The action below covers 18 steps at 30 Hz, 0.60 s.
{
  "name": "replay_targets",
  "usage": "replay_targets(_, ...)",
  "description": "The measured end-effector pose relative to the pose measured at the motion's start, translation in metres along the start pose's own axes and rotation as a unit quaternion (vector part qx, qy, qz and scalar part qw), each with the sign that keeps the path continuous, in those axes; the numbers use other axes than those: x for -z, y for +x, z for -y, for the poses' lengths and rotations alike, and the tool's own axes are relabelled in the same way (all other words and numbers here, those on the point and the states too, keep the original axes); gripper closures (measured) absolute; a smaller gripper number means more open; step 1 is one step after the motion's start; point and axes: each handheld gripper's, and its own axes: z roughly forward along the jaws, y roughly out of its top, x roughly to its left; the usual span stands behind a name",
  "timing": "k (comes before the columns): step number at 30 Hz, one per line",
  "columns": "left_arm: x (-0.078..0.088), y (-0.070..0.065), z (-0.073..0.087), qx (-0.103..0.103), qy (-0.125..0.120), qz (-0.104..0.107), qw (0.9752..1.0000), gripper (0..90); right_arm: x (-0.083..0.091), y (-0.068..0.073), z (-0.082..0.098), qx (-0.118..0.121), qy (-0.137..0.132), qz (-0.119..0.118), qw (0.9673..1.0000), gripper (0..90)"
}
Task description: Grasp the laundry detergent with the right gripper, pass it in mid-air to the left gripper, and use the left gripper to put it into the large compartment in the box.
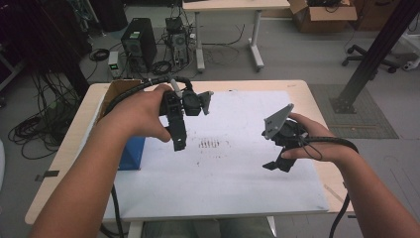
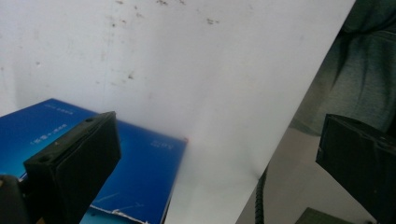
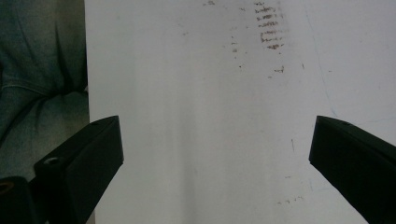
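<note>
The left gripper hangs over the left half of the bench, its jaws spread wide and holding nothing; the right gripper hangs over the right half, jaws also spread wide and empty. A white sheet covers most of the bench top, with small brown marks near its middle. A blue box lies at the left edge of the sheet, and a brown cardboard box stands at the far left corner. Behind the bench, on the grey floor, are a black computer tower, many cables and a second table.
</note>
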Motion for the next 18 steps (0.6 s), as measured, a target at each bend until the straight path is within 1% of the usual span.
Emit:
replay_targets(1, 0.001, 0.0, -0.002, -0.007, 0.002, -0.002, 1.0, 0.3, 0.0, 0.0, -0.001, 0.002, 0.003, 0.001, 1.0, 3.1)
replay_targets(2, 0.0, 0.0, -0.003, -0.007, 0.0, -0.002, 1.0, 0.3, 0.002, -0.001, -0.002, 0.005, 0.007, 0.002, 1.0, 3.1)
replay_targets(3, 0.0, 0.0, -0.004, -0.012, 0.001, 0.001, 0.9999, 0.2, 0.002, -0.001, -0.003, 0.003, 0.008, 0.003, 1.0, 3.1)
replay_targets(4, 0.0, 0.0, -0.005, -0.018, 0.001, 0.001, 0.9998, 0.2, 0.003, -0.001, -0.004, 0.006, 0.008, 0.003, 0.9999, 3.1)
replay_targets(5, -0.001, 0.0, -0.007, -0.02, 0.003, 0.002, 0.9998, 0.3, 0.004, -0.002, -0.005, 0.005, 0.008, 0.003, 0.9999, 3.1)
replay_targets(6, -0.002, -0.001, -0.008, -0.027, 0.006, 0.003, 0.9996, 0.2, 0.005, -0.002, -0.006, 0.006, 0.009, 0.003, 0.9999, 3.1)
replay_targets(8, -0.003, -0.001, -0.01, -0.03, 0.008, 0.004, 0.9995, 0.2, 0.006, -0.004, -0.007, 0.007, 0.013, 0.003, 0.9999, 3.1)
replay_targets(13, -0.006, -0.001, -0.012, -0.047, 0.006, 0.009, 0.9988, 0.2, 0.003, -0.007, -0.007, 0.005, 0.023, -0.001, 0.9997, 3.1)
replay_targets(18, -0.009, -0.004, -0.015, -0.059, 0.01, 0.006, 0.9982, 0.3, 0.001, -0.008, -0.006, 0.006, 0.03, -0.003, 0.9995, 3.2)
